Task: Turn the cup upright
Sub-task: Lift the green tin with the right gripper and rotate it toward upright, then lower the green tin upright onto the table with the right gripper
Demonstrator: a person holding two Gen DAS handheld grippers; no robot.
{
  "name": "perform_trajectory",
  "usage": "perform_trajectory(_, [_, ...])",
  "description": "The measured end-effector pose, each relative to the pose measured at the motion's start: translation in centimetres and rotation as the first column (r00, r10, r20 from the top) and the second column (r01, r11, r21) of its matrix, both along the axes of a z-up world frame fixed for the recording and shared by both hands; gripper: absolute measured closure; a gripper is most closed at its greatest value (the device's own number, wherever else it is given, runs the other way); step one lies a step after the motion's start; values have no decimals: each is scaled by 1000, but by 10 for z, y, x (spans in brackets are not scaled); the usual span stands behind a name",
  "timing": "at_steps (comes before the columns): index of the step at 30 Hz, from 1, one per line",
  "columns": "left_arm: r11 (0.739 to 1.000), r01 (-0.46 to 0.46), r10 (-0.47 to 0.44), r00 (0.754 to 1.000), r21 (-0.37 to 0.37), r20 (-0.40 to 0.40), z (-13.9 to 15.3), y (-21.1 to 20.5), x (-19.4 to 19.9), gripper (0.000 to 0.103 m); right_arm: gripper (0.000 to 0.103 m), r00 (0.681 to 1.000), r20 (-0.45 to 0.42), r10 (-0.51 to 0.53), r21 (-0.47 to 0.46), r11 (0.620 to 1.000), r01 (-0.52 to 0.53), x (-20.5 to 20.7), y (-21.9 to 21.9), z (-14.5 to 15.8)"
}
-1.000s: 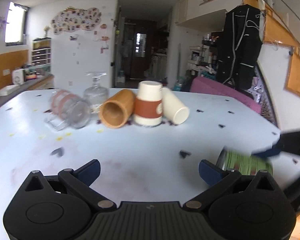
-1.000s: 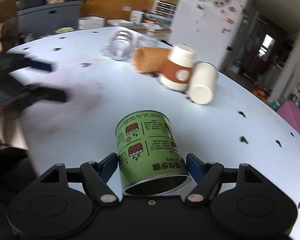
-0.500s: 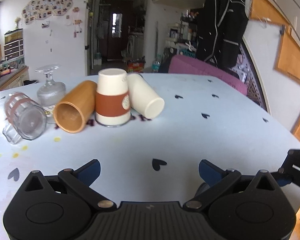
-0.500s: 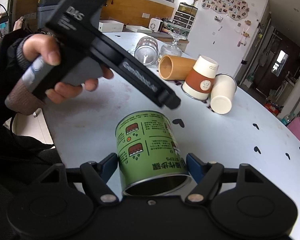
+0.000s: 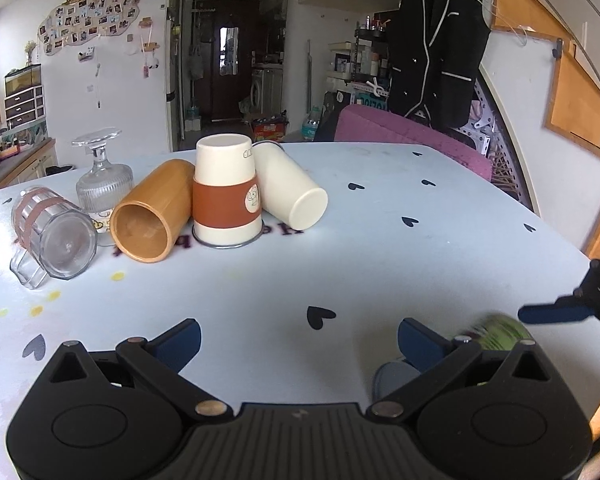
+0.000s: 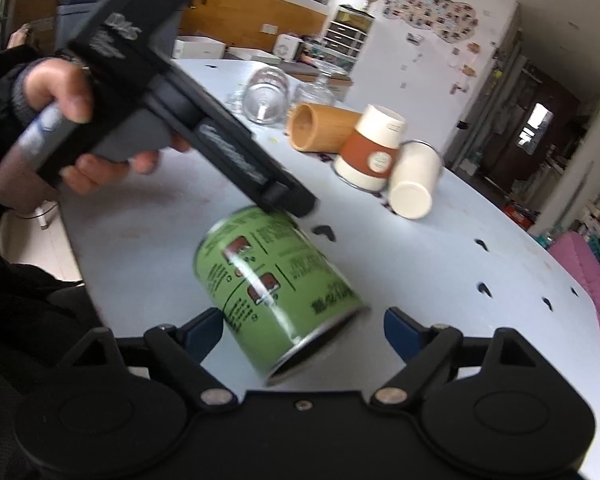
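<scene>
A green tin cup (image 6: pixel 276 296) with printed labels lies tilted between my right gripper's (image 6: pixel 304 328) blue fingertips, its open mouth toward the camera. The jaws stand wider than the cup and it looks loose and blurred. My left gripper (image 5: pixel 298 338) is open and empty above the table. In the left wrist view the green cup (image 5: pixel 500 334) shows blurred at the lower right, beside a blue fingertip (image 5: pixel 552 314) of the right gripper. In the right wrist view the left gripper's body (image 6: pixel 204 136) hangs just above the cup.
At the table's (image 5: pixel 380 248) far side stand or lie a glass mug on its side (image 5: pixel 54 236), an upturned glass goblet (image 5: pixel 102 176), a wooden cup on its side (image 5: pixel 152 210), an upside-down paper cup with a brown sleeve (image 5: pixel 225 192) and a cream cup on its side (image 5: pixel 292 192).
The right gripper's jaws have widened and the green cup has tipped sideways out of their hold. The left gripper has swung over toward the right, above the cup.
</scene>
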State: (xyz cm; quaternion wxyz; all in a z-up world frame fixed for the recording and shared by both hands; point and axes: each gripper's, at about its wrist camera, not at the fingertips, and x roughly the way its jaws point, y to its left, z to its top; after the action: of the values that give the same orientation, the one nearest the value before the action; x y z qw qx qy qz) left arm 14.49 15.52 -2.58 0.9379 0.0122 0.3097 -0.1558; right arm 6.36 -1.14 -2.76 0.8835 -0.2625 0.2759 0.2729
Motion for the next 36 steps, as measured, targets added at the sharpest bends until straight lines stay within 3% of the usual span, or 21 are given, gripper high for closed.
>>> perform_trajectory(14, [1000, 17, -17, 1000, -12, -3, -1, 2, -20, 0, 15, 972, -8, -235, 99, 967, 234, 29, -41, -3])
perform_trajectory(22, [995, 52, -55, 998, -79, -34, 13, 5, -17, 0, 15, 963, -32, -267, 163, 949, 268, 30, -50, -6])
perform_trajectory(26, [983, 99, -118, 986, -155, -114, 22, -4, -3, 0, 15, 945, -92, -313, 261, 908, 326, 28, -63, -6])
perform_trajectory(30, [972, 121, -167, 959, -199, -231, 23, -23, 25, 2, 15, 905, -198, -377, 378, 822, 426, 22, -75, -9])
perform_trajectory(36, [959, 99, -199, 901, -264, -385, 12, -38, 60, 18, 15, 893, -229, -388, 459, 766, 450, 4, -80, -17])
